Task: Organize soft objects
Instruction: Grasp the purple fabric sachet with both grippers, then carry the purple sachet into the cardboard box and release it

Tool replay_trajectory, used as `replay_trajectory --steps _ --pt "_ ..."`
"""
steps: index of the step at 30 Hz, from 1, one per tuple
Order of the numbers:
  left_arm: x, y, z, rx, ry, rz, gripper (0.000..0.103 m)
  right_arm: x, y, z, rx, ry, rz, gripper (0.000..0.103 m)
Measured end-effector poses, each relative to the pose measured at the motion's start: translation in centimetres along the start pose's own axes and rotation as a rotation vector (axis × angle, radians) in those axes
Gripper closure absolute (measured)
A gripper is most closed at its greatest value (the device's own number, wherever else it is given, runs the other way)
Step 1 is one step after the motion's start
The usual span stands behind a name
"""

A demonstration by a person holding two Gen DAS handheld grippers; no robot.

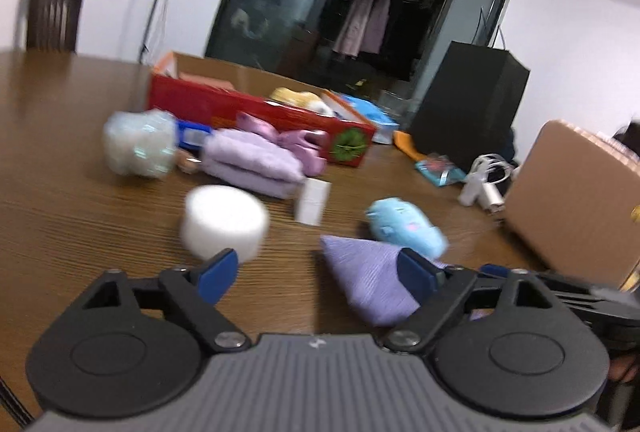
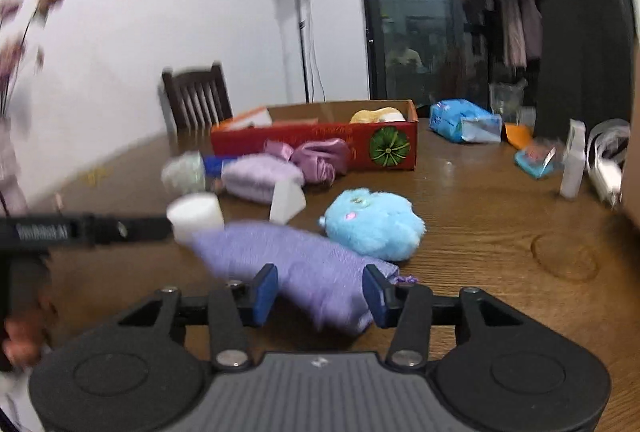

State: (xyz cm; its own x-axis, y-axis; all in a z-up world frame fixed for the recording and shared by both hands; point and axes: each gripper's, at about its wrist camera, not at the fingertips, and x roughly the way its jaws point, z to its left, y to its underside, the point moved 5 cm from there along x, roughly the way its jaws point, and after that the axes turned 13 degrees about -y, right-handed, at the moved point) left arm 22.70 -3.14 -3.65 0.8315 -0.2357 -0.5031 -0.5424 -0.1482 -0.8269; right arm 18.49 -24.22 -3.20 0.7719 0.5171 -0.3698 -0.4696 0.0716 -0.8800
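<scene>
A lilac cloth pouch (image 2: 308,268) lies on the brown table (image 2: 500,232), and my right gripper (image 2: 321,295) is shut on its near end, blue pads on either side. In the left wrist view the same pouch (image 1: 368,280) rises to a peak beside the right pad of my left gripper (image 1: 317,274), which is open over bare wood. A white foam cylinder (image 1: 222,222) sits just past its left pad. A blue plush toy (image 2: 374,224) rests behind the pouch. Further back are a folded lilac towel (image 1: 252,162) and a pink satin bundle (image 2: 316,154).
A red cardboard box (image 2: 320,144) holding a yellow plush (image 2: 376,116) stands at the back. Around it are a white foam block (image 1: 312,200), a bubble-wrap bundle (image 1: 138,144), a blue tissue pack (image 2: 464,122), white cables (image 1: 484,184) and a brown carton (image 1: 572,200).
</scene>
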Motion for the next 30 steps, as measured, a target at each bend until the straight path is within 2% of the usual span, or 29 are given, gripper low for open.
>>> replay_trajectory --steps 2,3,5,7,11,15,20,24,25,27,30 --pt "1.1 -0.1 -1.0 0.003 0.036 0.023 0.035 0.1 -0.4 -1.3 0.059 0.021 -0.025 0.054" --pt "1.6 0.0 -1.5 0.021 0.042 0.036 0.040 0.7 -0.5 -1.8 0.065 0.027 -0.017 0.054" --pt "2.7 0.6 -2.4 0.059 0.054 0.071 0.061 1.9 -0.1 -2.3 0.051 0.048 0.022 0.054" --pt "3.4 1.1 -2.8 0.070 0.073 0.117 0.074 3.1 0.6 -2.6 0.041 0.066 0.054 0.054" --pt "3.5 1.5 -3.0 0.065 0.104 0.129 0.084 4.3 1.1 -2.6 0.000 0.094 0.088 0.054" --pt "3.3 1.8 -3.5 0.084 0.116 0.113 0.088 5.1 1.1 -1.4 -0.098 0.110 0.122 0.066" --pt "2.7 2.2 -3.8 0.100 0.123 0.106 0.092 4.9 1.5 -0.6 -0.141 0.090 0.115 0.086" --pt "1.4 2.3 -3.9 0.119 0.134 0.086 0.094 4.6 1.6 0.2 -0.156 0.069 0.115 0.093" --pt "0.9 1.9 -3.9 0.121 0.145 0.070 0.095 4.3 1.2 0.3 -0.142 0.043 0.115 0.096" --pt "-0.2 0.3 -3.6 0.115 0.159 0.022 0.095 3.4 -0.1 0.7 -0.127 -0.006 0.083 0.096" --pt "-1.0 -3.6 -3.2 0.109 0.185 -0.052 0.095 2.8 -3.8 1.3 -0.163 -0.041 0.011 0.096"
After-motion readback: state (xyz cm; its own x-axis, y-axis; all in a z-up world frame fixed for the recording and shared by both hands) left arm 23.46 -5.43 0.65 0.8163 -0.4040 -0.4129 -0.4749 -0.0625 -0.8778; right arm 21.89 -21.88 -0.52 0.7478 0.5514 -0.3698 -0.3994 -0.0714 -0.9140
